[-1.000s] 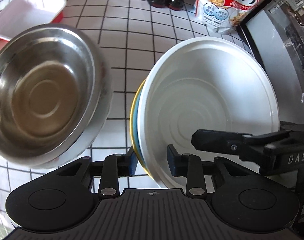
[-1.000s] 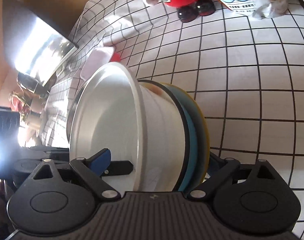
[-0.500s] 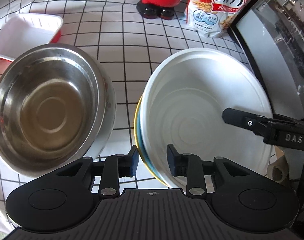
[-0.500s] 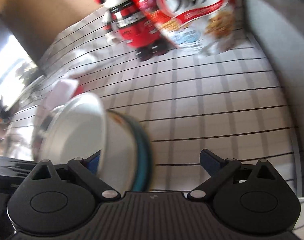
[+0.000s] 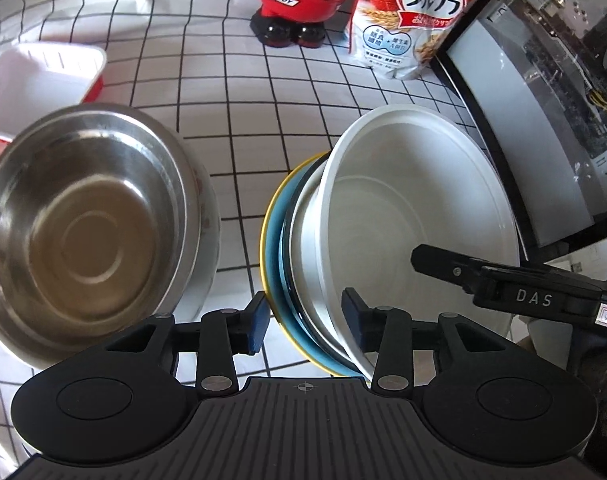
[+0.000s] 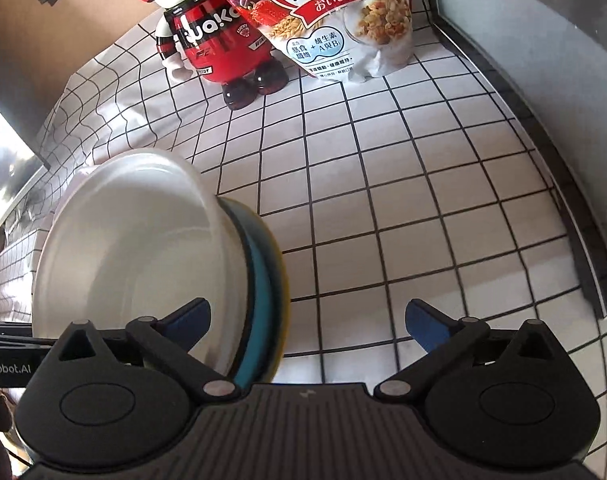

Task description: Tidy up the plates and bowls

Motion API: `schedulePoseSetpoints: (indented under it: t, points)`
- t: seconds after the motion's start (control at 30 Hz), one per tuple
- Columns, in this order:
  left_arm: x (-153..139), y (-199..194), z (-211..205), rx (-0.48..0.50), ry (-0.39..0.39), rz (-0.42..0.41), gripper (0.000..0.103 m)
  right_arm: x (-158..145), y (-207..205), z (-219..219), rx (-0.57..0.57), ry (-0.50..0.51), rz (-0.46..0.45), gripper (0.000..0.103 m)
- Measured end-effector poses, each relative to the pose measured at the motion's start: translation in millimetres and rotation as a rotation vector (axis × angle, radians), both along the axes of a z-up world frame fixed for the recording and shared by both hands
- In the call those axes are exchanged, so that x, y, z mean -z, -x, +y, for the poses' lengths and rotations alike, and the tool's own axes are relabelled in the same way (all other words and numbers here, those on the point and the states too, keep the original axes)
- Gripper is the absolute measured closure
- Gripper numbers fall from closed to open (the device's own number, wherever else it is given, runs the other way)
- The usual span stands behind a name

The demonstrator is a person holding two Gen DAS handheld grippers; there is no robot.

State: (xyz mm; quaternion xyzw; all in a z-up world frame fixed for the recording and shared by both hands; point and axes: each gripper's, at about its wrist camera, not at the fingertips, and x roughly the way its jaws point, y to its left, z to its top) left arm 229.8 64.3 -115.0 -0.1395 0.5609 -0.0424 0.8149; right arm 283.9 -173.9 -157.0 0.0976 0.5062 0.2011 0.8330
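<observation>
My left gripper [image 5: 303, 320] is shut on the near rim of a tilted stack: a white bowl [image 5: 419, 208] nested on a blue plate [image 5: 273, 248] with a yellow rim. A steel bowl [image 5: 83, 224] sits on the cloth to the left. My right gripper [image 6: 307, 320] is open, its left finger inside the white bowl [image 6: 135, 248], the blue plate [image 6: 259, 280] between its fingers without touching the right one. Its finger [image 5: 443, 260] shows in the left wrist view over the bowl.
A white and red tray [image 5: 35, 84] lies at the far left. A red figurine [image 6: 219, 40] and a cereal bag [image 6: 339, 20] stand at the back. A dark glass-fronted appliance [image 5: 543, 100] borders the right side of the checked tablecloth [image 6: 423, 220].
My right gripper has opened and let go of the stack, then drawn back and turned. My left gripper keeps its hold and has lifted the stack away from the steel bowl.
</observation>
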Motion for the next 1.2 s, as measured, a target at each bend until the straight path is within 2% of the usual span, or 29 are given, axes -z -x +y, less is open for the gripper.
schedulePoseSetpoints:
  t: [0.2,0.27,0.37,0.43,0.5,0.63,0.73,0.87,1.03,1.13,1.2]
  points:
    - [-3,3,-6,-0.012,-0.038,-0.017,0.057,5,-2,3,-0.017,-0.007,0.008,0.000]
    - [-5,5,-7,-0.023,-0.044,-0.020,0.056,-1,-2,2,-0.016,0.029,-0.031,0.000]
    - [-11,11,-6,-0.043,-0.043,-0.028,0.057,-16,6,1,-0.057,0.095,-0.147,0.000]
    - [-16,12,-4,-0.057,-0.035,-0.036,0.061,-25,12,0,-0.080,0.132,-0.212,0.000]
    - [-24,11,-3,-0.063,-0.036,-0.057,0.065,-32,15,-5,-0.078,0.140,-0.249,0.000]
    - [-34,4,-5,-0.055,-0.057,-0.092,0.065,-44,15,-25,-0.004,0.095,-0.278,0.000]
    - [-32,-3,-7,-0.046,-0.080,-0.085,0.065,-45,17,-40,0.027,0.024,-0.259,0.000]
    - [-30,-8,-10,-0.035,-0.096,-0.082,0.065,-47,22,-38,-0.027,-0.085,-0.219,0.000]
    - [-29,-7,-7,-0.034,-0.113,-0.078,0.065,-54,27,-31,-0.027,-0.064,-0.246,0.000]
    - [-25,-7,-3,-0.042,-0.107,-0.067,0.065,-49,20,-28,-0.042,-0.086,-0.190,0.000]
    - [-21,-7,1,-0.050,-0.072,-0.053,0.065,-44,15,-23,-0.063,-0.115,-0.143,0.000]
